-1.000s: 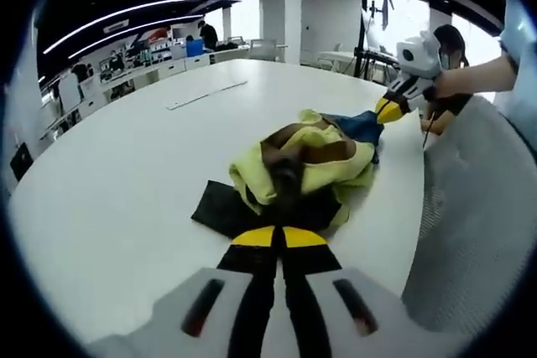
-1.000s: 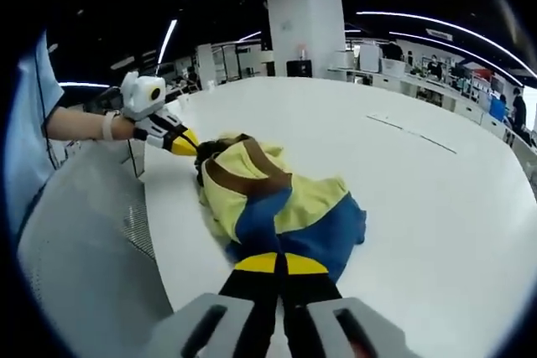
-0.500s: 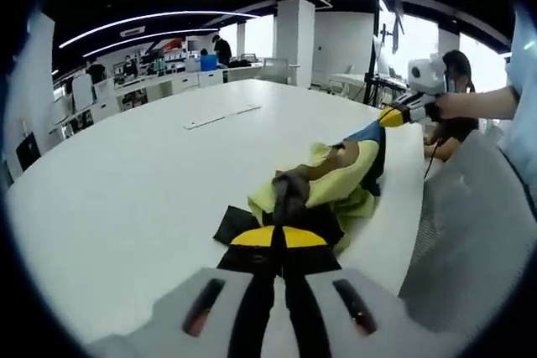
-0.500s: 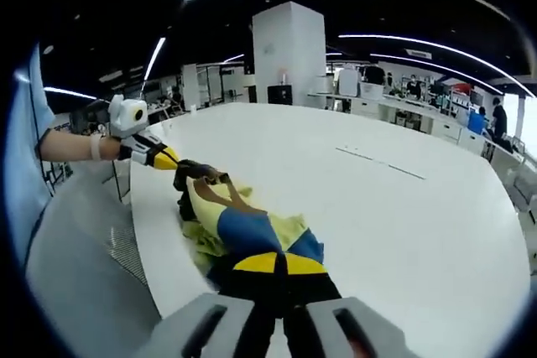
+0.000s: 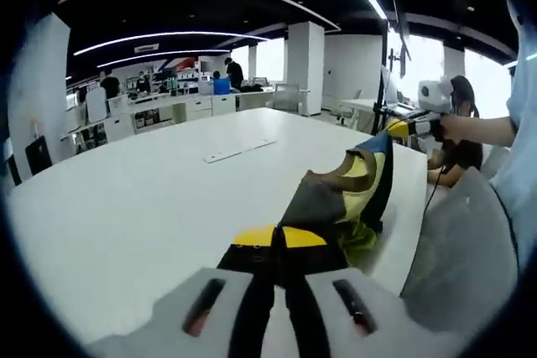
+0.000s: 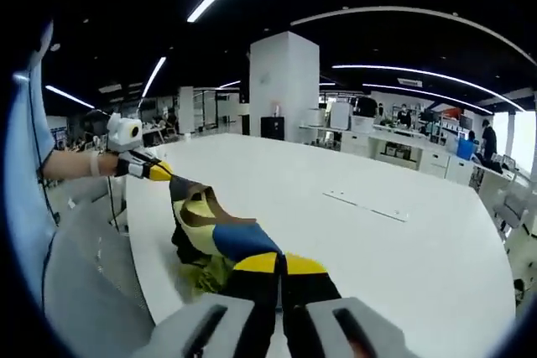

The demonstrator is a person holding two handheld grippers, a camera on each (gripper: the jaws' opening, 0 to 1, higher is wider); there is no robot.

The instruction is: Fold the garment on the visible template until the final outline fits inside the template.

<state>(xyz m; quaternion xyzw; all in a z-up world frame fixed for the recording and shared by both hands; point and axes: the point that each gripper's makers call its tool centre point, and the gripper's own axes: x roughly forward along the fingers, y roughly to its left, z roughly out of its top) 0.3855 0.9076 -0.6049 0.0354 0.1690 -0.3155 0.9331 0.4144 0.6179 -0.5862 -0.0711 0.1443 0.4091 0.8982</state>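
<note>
The garment (image 5: 348, 194) hangs stretched between the two grippers, raised above the white table (image 5: 143, 199). In the left gripper view, the left gripper (image 5: 279, 237) has its jaws closed together on a dark grey part of the cloth, right at the yellow tips. From there the cloth runs forward and up to the right, where the right gripper (image 5: 401, 128) pinches the far end. In the right gripper view it is the same from the other side: the right gripper (image 6: 280, 263) has its jaws pressed together on the blue and yellow cloth just at their tips, and the garment (image 6: 210, 232) goes forward and to the left until the left gripper (image 6: 159, 171), which holds the dark end. The lower folds sag below the line between the grippers, close to the table edge; I cannot tell if they touch it.

A pale strip (image 5: 239, 151) lies flat on the table, well ahead of the left jaws and apart from the garment. If this is part of the template I cannot say, and I see no clear outline.

I judge the step in hand is to lift and open the bunched garment, before any real fold. The next move probably calls for keeping both grips firm, pulling the cloth more flat, and then laying it down on the table, away from the edge, so it does not slide off.
</note>
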